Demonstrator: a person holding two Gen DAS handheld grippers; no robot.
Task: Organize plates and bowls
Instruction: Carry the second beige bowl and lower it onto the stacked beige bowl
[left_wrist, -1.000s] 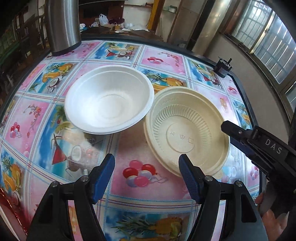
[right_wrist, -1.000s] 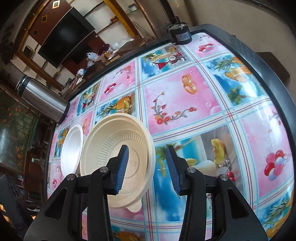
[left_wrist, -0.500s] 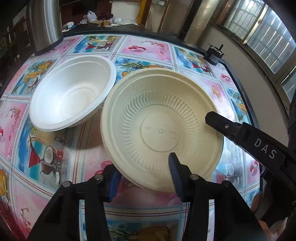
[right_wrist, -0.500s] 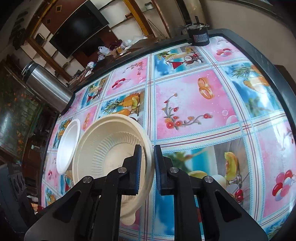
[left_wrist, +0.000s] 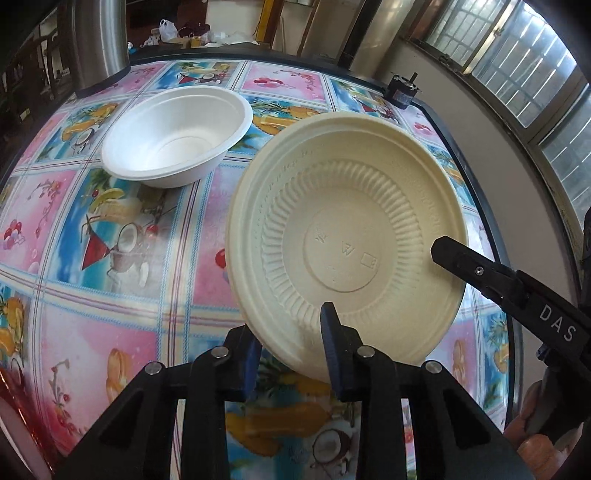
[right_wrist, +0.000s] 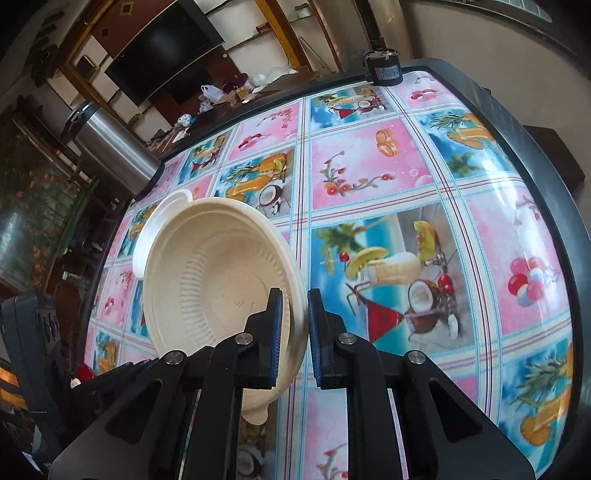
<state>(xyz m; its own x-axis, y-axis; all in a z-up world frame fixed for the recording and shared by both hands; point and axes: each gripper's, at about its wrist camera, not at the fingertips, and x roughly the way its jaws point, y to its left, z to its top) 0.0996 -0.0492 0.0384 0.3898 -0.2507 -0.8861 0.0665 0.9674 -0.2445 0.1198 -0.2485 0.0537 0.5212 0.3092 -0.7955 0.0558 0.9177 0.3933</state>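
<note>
A cream ribbed plate (left_wrist: 343, 236) hangs tilted above the patterned table (left_wrist: 110, 332), clear of the white bowl (left_wrist: 173, 140) that stands at the back left. My left gripper (left_wrist: 291, 328) straddles the plate's near rim, one finger under it and one inside. Its jaws are closing and the pads touch the plate. My right gripper (left_wrist: 447, 251) grips the plate's right rim. In the right wrist view that gripper (right_wrist: 295, 295) is shut on the rim of the plate (right_wrist: 207, 280). A second cream rim with a tab shows beneath. The bowl (right_wrist: 155, 221) peeks out behind.
A tall steel cylinder (left_wrist: 99, 37) stands at the table's far left corner. A small black device (left_wrist: 400, 92) sits at the far right edge. A wall with windows runs along the right side. A person's hand (left_wrist: 532, 443) shows at the lower right.
The plate lay flat beside the bowl. Both grippers have closed on its rim, and it now hangs tilted off the table, shifted away from the bowl.
</note>
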